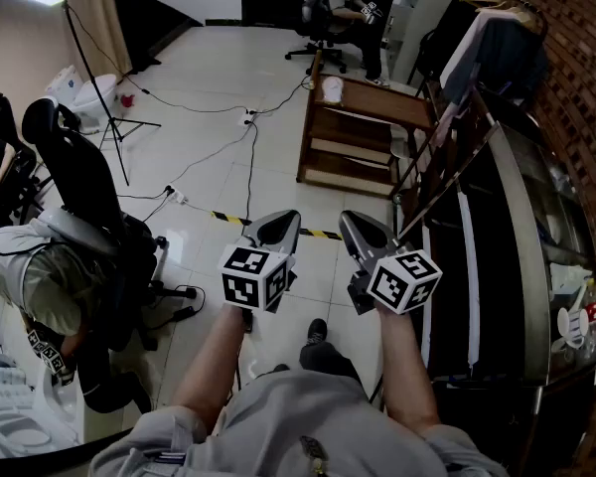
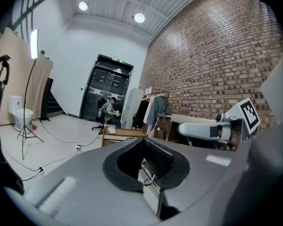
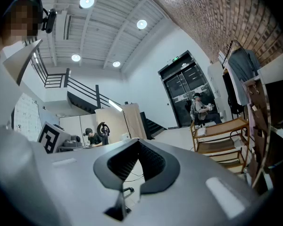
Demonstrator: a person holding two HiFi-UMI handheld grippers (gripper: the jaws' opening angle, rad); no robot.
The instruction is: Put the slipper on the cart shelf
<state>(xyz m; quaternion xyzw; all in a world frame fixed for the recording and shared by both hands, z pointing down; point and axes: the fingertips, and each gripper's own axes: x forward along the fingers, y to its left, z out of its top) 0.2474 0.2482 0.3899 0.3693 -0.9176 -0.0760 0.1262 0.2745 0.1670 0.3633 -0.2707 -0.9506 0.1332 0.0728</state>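
A wooden cart (image 1: 363,132) with open shelves stands ahead on the tiled floor. A white slipper (image 1: 331,89) lies at the left end of its top shelf. A second white thing (image 1: 402,147) rests lower on the cart's right side. I hold both grippers at waist height, well short of the cart. The left gripper (image 1: 286,217) is shut and empty, and so is the right gripper (image 1: 350,217). In the left gripper view the cart (image 2: 117,134) shows beyond the shut left gripper (image 2: 142,141). In the right gripper view the cart (image 3: 222,138) stands right of the shut right gripper (image 3: 139,141).
A dark glass-topped counter (image 1: 536,256) and a clothes rack (image 1: 492,28) line the brick wall on the right. A person in an office chair (image 1: 70,237) sits close on the left. Cables (image 1: 248,157), a light stand (image 1: 94,97) and a striped floor tape (image 1: 233,219) cross the floor.
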